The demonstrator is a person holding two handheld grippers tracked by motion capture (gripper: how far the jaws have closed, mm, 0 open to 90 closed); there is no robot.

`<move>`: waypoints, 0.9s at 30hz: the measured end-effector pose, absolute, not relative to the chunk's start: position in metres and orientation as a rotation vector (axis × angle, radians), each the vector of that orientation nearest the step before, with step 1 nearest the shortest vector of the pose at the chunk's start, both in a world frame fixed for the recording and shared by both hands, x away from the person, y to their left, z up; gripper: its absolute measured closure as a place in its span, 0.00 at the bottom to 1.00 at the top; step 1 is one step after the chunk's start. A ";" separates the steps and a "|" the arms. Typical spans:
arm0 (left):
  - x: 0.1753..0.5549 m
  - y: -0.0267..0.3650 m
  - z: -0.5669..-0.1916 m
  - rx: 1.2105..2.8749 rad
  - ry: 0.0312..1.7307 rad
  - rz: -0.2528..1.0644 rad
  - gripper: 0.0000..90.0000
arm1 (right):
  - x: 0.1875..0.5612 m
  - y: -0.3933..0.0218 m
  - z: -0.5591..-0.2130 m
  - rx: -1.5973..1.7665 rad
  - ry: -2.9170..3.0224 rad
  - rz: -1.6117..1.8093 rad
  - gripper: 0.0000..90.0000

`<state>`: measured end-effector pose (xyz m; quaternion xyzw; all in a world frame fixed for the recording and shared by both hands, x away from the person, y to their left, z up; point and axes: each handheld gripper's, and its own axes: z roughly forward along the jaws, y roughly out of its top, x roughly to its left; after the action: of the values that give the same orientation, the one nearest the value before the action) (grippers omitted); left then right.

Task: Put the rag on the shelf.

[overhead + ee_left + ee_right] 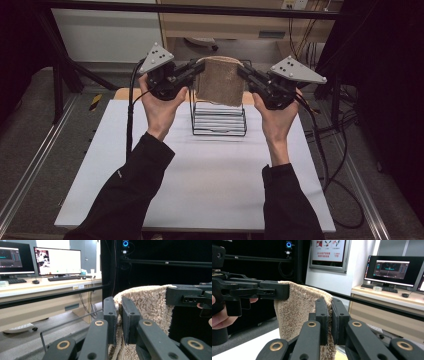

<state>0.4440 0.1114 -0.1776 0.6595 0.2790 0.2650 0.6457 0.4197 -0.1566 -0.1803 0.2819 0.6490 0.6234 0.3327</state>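
The white bench [200,175] lies below both tools; a black wire rack [218,120] with white plates stands under them; between them hangs a tan towel [220,82], the left tool [192,71] and right tool [246,72] each clenched on a top corner; monitors [57,261] appear beyond the left tool's jaws.

A white table [200,175] stands in the middle of the rig, its top a plain pale sheet. One thing rests directly on it: a black wire rack [218,120], set toward the far edge and roughly midway across. The rack stands upright on its base, its thin bars running side by side in a row. Behind the rack, along the table's far edge, a strip of tan board [125,93] peeks out. All the surface on the near side of the rack is bare white.
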 end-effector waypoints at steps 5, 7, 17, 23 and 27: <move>0.449 0.111 -0.171 1.494 0.634 0.615 0.92 | 0.425 -0.155 -0.171 0.733 1.685 1.617 0.95; 0.451 0.110 -0.169 1.487 0.635 0.617 0.92 | 0.428 -0.155 -0.168 0.734 1.678 1.618 0.95; 0.468 0.106 -0.166 1.494 0.662 0.627 0.92 | 0.449 -0.154 -0.165 0.762 1.665 1.610 0.95; 0.481 0.102 -0.165 1.510 0.667 0.662 0.92 | 0.465 -0.155 -0.165 0.788 1.665 1.594 0.95; 0.488 0.102 -0.164 1.517 0.667 0.682 0.92 | 0.475 -0.154 -0.164 0.788 1.667 1.589 0.95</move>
<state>0.4879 0.1020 -0.1641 0.6611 0.2906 0.2970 0.6247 0.4747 -0.1540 -0.1640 0.3036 0.6424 0.6124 0.3467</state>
